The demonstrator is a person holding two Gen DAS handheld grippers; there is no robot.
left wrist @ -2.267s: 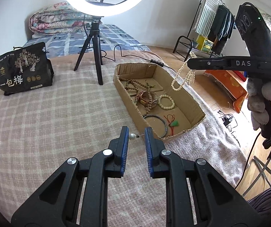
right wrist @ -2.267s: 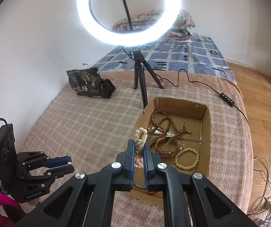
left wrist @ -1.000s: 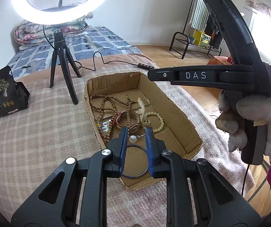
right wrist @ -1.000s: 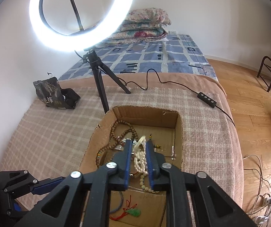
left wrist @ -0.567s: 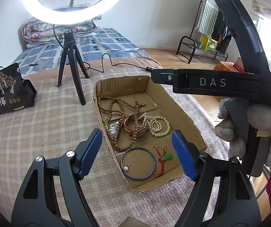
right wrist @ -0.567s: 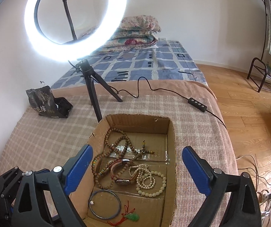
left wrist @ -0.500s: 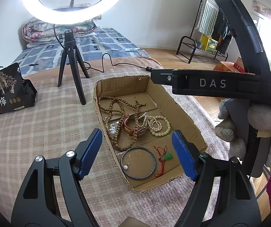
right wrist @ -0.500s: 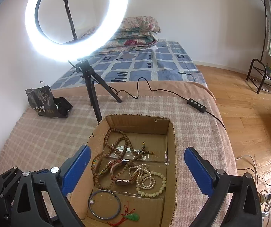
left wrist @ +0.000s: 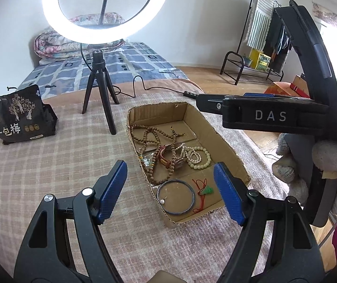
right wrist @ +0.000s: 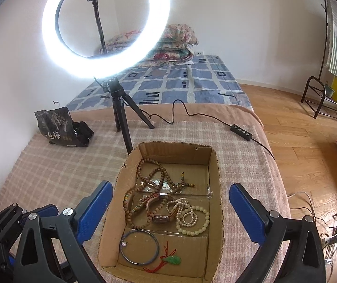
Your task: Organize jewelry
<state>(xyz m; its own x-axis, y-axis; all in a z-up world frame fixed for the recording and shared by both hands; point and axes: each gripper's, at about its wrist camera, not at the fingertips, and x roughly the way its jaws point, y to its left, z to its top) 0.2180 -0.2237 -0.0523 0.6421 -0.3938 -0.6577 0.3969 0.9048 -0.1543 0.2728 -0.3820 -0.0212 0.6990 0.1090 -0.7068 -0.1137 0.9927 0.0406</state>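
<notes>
Both claws — left, right marked "DAS" — gape, nothing gripped, above the cardboard box.

Left hand-held gripper and right hand-held gripper — jaws wide apart, empty.

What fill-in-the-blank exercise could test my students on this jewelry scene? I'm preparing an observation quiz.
1. All the jewelry lies inside a ____ box.
2. The jade-green pendant hangs on a ____ cord.
3. Both the left hand-held gripper and the right hand-held gripper are ____ and hold nothing.
4. The dark bangle lies ____ the pendant.

Missing words: cardboard; red; open; beside
</notes>
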